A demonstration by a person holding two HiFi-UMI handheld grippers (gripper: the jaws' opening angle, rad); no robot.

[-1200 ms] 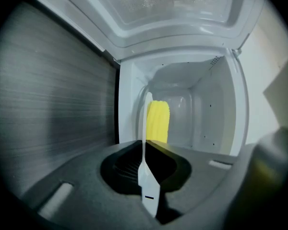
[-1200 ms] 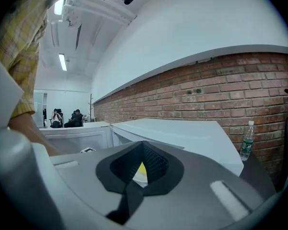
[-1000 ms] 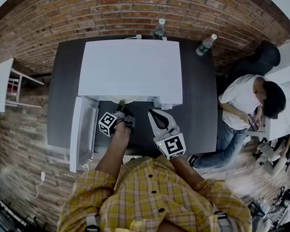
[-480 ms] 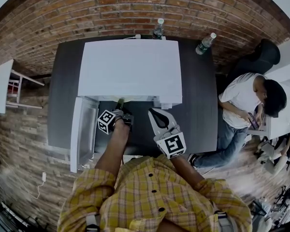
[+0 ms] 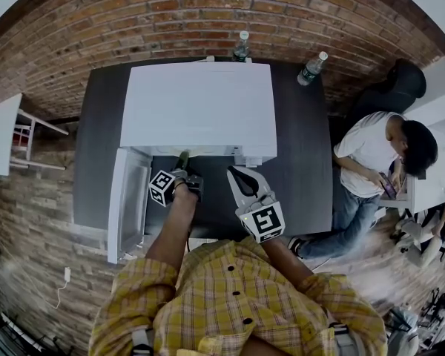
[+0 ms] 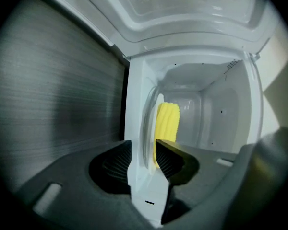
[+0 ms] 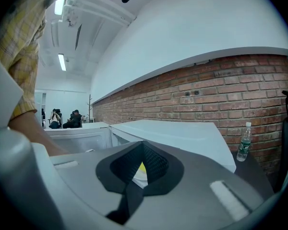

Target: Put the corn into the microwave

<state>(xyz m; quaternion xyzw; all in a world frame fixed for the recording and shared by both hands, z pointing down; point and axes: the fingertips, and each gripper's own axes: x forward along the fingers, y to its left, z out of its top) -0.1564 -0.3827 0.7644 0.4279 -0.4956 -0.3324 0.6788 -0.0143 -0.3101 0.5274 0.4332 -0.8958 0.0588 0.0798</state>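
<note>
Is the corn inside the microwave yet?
Inside. The left gripper view shows the corn within the white cavity of the microwave, beyond its front frame; the door stands open.

Even indoor light; strong fisheye bend, dark vignetted corners; head-view edges smeared; ceiling strip light (image 7: pixel 61 61) glares.

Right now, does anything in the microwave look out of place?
Nothing stands out: the corn lies on the plate inside the microwave, and the left gripper has just opened its jaws, with nothing gripped.
</note>
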